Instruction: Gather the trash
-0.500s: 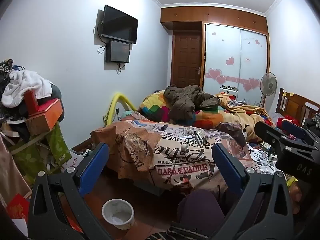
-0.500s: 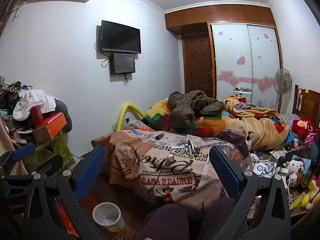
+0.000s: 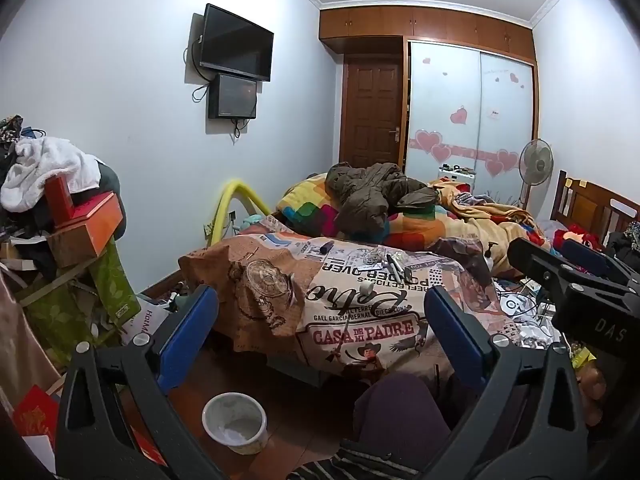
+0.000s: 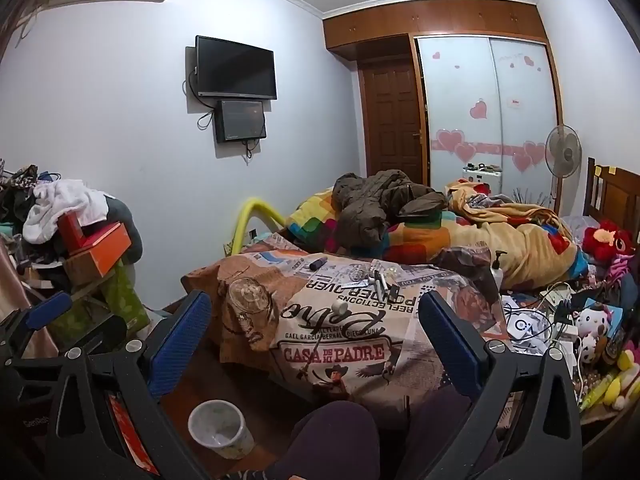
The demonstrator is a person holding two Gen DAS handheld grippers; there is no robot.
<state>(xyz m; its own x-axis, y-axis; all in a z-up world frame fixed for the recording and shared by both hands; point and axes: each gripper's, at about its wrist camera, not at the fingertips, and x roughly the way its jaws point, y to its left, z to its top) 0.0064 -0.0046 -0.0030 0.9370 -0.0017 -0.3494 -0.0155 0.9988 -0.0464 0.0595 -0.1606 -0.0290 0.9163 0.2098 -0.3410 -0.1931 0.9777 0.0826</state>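
From the left wrist view, the left claw (image 3: 320, 336) hangs released, both blue pads spread wide with nothing between them, aimed at the bed (image 3: 360, 320). The small white bin (image 3: 235, 424) stands on the floor at about 7 o'clock, below the bed's near edge. A small white scrap (image 3: 367, 289), probably trash, lies on the printed cover near 12 o'clock, with a cluster of small items (image 3: 390, 260) beyond it. From the right wrist view, the right claw (image 4: 316, 336) is just as slack and empty; the bin (image 4: 218, 428) sits at 7 o'clock and the scrap (image 4: 340, 307) just past 12. Compared with half a second back, nothing has shifted, so I judge the collecting has not begun and either claw has yet to reach forward.
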